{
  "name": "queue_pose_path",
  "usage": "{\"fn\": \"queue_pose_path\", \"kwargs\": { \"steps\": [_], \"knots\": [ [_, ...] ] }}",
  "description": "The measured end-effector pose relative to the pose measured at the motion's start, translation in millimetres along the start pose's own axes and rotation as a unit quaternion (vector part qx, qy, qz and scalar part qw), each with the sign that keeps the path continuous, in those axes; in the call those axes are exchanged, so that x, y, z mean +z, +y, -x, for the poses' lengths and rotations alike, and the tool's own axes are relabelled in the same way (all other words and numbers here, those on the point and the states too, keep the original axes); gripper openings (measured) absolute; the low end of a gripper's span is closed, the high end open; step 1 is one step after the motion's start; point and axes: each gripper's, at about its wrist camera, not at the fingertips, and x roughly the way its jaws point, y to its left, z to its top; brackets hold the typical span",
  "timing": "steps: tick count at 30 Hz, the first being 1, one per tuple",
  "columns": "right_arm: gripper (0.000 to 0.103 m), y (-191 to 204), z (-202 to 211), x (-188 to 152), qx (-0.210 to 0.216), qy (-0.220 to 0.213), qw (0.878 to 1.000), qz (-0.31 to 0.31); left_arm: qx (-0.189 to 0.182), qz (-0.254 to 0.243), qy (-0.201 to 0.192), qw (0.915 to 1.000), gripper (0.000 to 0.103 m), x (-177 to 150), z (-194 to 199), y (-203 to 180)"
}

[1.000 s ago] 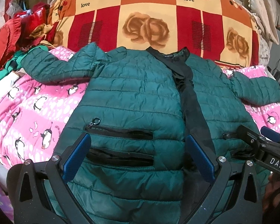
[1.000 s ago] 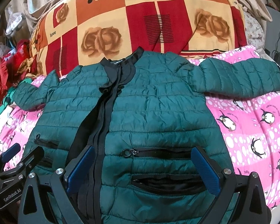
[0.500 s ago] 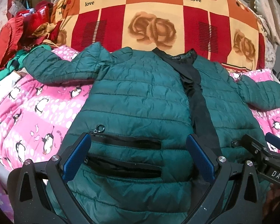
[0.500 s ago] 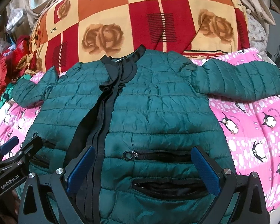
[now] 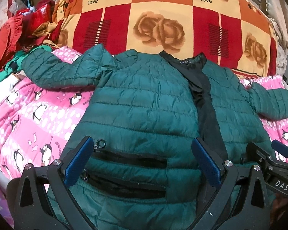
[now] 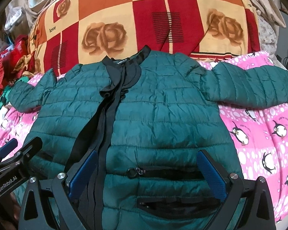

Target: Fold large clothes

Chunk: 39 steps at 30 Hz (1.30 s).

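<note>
**Both tongs spread wide over the green jacket's hem**

Here the left gripper (image 5: pixel 143 163) hangs with its jaws spread wide, holding nothing; its blue pads (image 5: pixel 77 160) bracket the two black pocket openings on one front panel of the green quilted jacket (image 5: pixel 144 103). A ring zipper pull (image 5: pixel 101 143) lies just beside the pad at 9 o'clock. Whether the pads touch the fabric cannot be told. At 4 o'clock in the left wrist view the right gripper's body shows, marked "DAS".

Likewise, the right gripper (image 6: pixel 146 172) is fully parted and empty, straddling the other panel's pockets, with a round zipper pull (image 6: pixel 131 172) between its pads. The pad at 9 o'clock sits next to the black zipper placket (image 6: pixel 105 126). At 8 o'clock in this view the left gripper's body shows, labelled "GenRobot.AI".

Outward, the jacket lies front-up and flat, collar (image 6: pixel 124 61) toward 12 o'clock, hem nearest the cameras. One sleeve (image 6: pixel 253 84) stretches toward 2 o'clock in the right wrist view; the other sleeve (image 5: pixel 61 71) reaches toward 10 o'clock in the left wrist view. Under the jacket lies a pink penguin-print blanket (image 5: pixel 34 118). Beyond the collar, at 12 o'clock, rises a red-and-orange checked blanket (image 5: pixel 159 25) printed with roses and the word "love". At 10 o'clock sits a heap of red clothes (image 5: pixel 13 32).
</note>
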Motion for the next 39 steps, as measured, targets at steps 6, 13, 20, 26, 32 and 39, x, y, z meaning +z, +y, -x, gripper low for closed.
{"fn": "queue_pose_path", "kwargs": {
  "steps": [6, 13, 20, 26, 32, 39],
  "knots": [
    [0.103, 5, -10, 11, 0.003, 0.003, 1.000, 0.001, 0.004, 0.011, 0.005, 0.9999, 0.102, 12, -9, 5],
    [0.103, 12, -23, 22, 0.005, 0.008, 1.000, 0.004, 0.015, 0.012, 0.003, 0.9998, 0.102, 25, -20, 8],
    [0.103, 12, -37, 40, 0.005, 0.009, 1.000, 0.001, 0.024, 0.010, 0.009, 0.9996, 0.102, 38, -36, 13],
    [0.103, 19, -49, 54, 0.009, 0.009, 1.000, 0.003, 0.034, 0.009, 0.003, 0.9994, 0.102, 52, -47, 16],
    [0.103, 24, -63, 64, 0.012, 0.011, 1.000, 0.004, 0.034, 0.019, 0.015, 0.9991, 0.102, 60, -62, 22],
    [0.103, 26, -81, 75, 0.006, 0.012, 1.000, 0.008, 0.042, 0.028, 0.024, 0.9984, 0.102, 71, -81, 31]
  ]
}}
